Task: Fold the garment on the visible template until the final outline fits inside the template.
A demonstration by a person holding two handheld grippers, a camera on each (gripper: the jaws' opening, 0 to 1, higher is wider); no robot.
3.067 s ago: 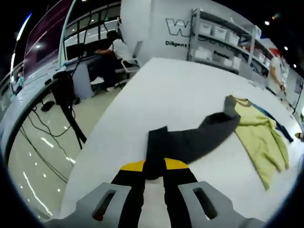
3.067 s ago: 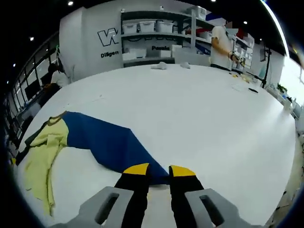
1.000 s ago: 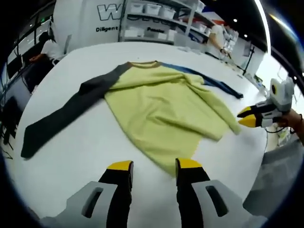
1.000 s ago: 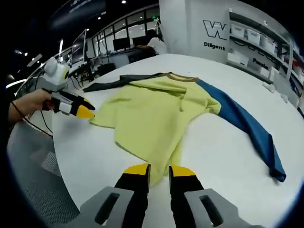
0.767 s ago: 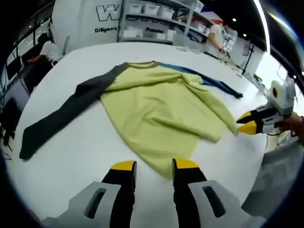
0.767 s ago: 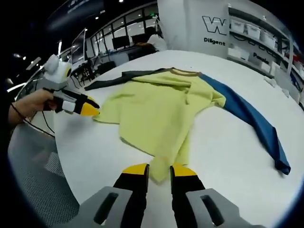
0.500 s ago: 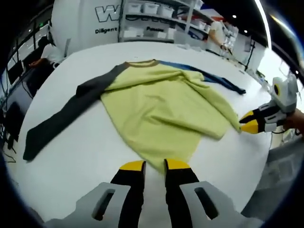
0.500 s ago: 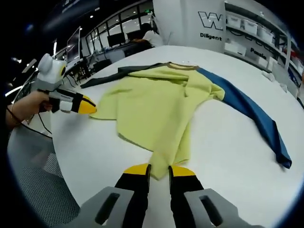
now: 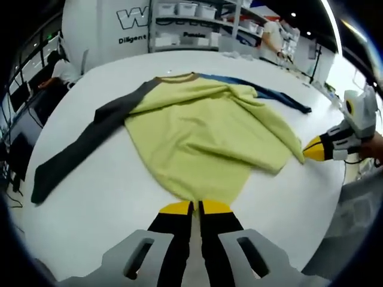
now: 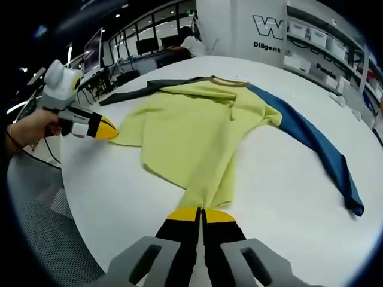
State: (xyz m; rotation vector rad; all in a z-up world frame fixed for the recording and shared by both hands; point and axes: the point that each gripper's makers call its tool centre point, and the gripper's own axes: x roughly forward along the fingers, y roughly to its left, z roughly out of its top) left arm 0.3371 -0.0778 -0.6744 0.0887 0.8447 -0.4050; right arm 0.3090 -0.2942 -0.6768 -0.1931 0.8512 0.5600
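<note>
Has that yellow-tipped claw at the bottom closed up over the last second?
Yes. The left claw was open a second ago, short of the yellow shirt's hem; now it is shut on that hem.

You see a soft, matt knit garment [image 9: 203, 134] lying wrinkled on the smooth white table [image 9: 108, 197], which shows a faint sheen. Your grippers' [image 9: 194, 207] yellow-tipped jaws look like matt plastic.

Bright, even ceiling light leaves the white table [image 9: 90, 191] nearly shadowless, with mild glare beyond its far edge. Fisheye bending curves the table's rim; the background shelves [image 9: 197, 24] look soft.
</note>
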